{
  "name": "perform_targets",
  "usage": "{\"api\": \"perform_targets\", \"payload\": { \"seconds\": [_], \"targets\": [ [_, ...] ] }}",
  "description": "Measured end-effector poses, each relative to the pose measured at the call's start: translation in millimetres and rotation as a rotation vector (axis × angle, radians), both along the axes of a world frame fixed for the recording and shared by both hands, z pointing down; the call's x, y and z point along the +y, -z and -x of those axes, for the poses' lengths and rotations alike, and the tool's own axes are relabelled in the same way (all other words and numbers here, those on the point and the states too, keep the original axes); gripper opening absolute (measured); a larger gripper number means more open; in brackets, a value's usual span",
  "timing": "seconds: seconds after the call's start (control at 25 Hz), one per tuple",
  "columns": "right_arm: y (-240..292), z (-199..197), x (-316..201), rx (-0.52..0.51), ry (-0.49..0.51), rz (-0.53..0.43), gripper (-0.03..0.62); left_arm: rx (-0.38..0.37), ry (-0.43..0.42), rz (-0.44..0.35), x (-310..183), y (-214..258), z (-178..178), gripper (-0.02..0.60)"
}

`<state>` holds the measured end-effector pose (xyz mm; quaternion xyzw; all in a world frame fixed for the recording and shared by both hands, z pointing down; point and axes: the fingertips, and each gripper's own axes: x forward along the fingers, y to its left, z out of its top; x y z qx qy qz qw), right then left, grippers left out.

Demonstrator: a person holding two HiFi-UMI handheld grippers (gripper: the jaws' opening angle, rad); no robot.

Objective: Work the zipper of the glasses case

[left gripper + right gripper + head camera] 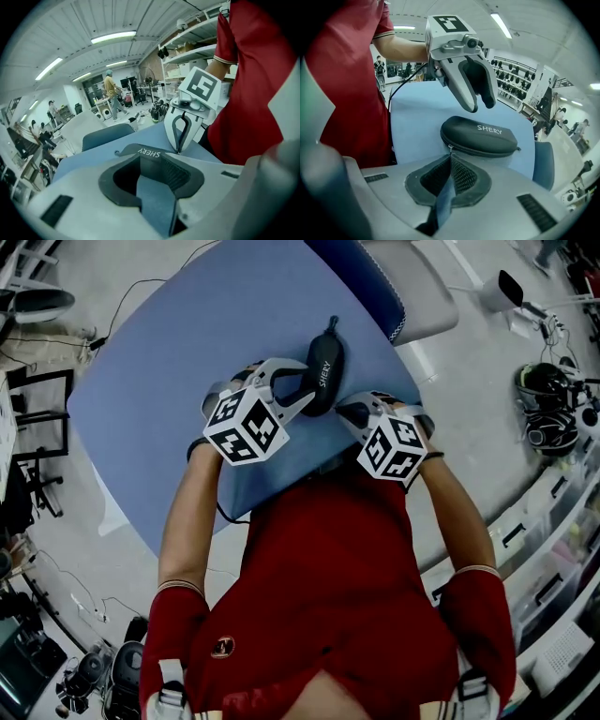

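Note:
A black glasses case [325,367] marked SHERY lies on the blue table [159,381], its zipper line closed along the side I see. My right gripper [451,161] is shut, and the small zipper pull [450,148] at the case's [480,136] near left end sits right at its tips, its tab running in between the pads. In the head view, the right gripper [349,412] is at the case's near end. My left gripper [482,105] hovers open just above the case, touching nothing. Between its own jaws [152,168] only blue table shows, the case [140,151] just beyond.
A grey chair [412,287] stands at the table's far edge. Dark helmets [548,404] and gear lie on the floor to the right, stands and cables [37,456] to the left. Several people [111,91] move about in the room behind.

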<state>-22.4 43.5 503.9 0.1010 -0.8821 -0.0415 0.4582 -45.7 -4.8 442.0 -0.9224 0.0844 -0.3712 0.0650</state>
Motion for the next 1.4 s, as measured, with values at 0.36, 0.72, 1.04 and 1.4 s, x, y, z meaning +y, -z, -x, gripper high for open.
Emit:
{"api": "perform_targets", "payload": {
  "seconds": [0.36,0.72,1.04,1.4],
  "targets": [
    [-2.6,-61.9,-18.0,0.02,-0.026,-0.004,0.0,-0.121,-0.203,-0.123,-3.4,2.7,-39.3,0.14],
    [-3.2,-92.4,-46.1,0.041,0.001,-0.045,0.0,-0.356,-0.473,-0.245,-14.9,-9.7,-61.5,0.179],
    [-3.2,-108.5,-75.9,0.061,0.071,-0.1,0.0,-0.457,-0.544,-0.218,-34.9,-26.6,-76.2,0.206],
    [-5.3,-103.1,-96.3,0.068,0.121,-0.124,0.0,-0.475,-0.569,-0.067,-45.1,-35.0,-73.5,0.206]
  ]
}}
